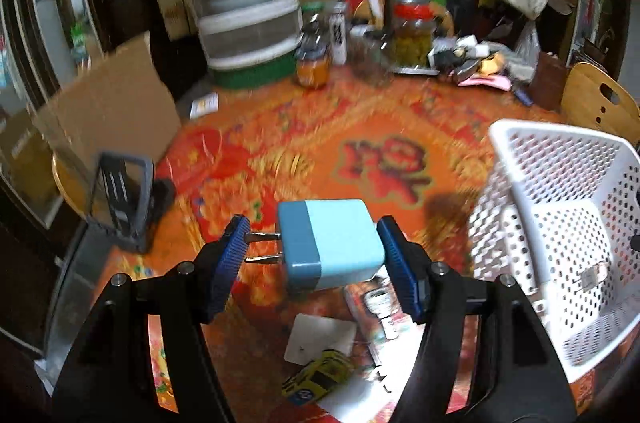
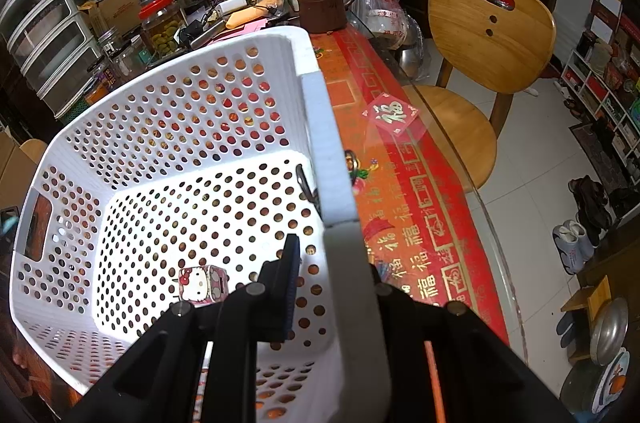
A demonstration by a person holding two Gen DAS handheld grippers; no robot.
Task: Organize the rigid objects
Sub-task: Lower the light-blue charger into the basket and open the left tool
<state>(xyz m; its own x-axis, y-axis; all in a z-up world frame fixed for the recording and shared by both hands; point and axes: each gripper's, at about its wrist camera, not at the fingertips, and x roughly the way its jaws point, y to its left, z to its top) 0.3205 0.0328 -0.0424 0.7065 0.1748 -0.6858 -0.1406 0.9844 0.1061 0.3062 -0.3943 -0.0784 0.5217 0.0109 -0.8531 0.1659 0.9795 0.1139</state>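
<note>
The left gripper [image 1: 314,255] clamps a two-tone blue plug adapter [image 1: 332,245] above the red patterned tablecloth [image 1: 360,143], its long axis lying across the jaws, with two metal prongs pointing left against the left pad. The right gripper [image 2: 332,259] is closed on the rim of the white perforated basket [image 2: 192,111], which holds a small Hello Kitty tin [image 2: 204,285].

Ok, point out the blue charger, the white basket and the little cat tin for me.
blue charger [image 1: 340,243], left wrist view, on its light blue body.
white basket [image 2: 320,143], right wrist view, on its right rim.
cat tin [image 2: 202,285], right wrist view, on its printed lid.
</note>
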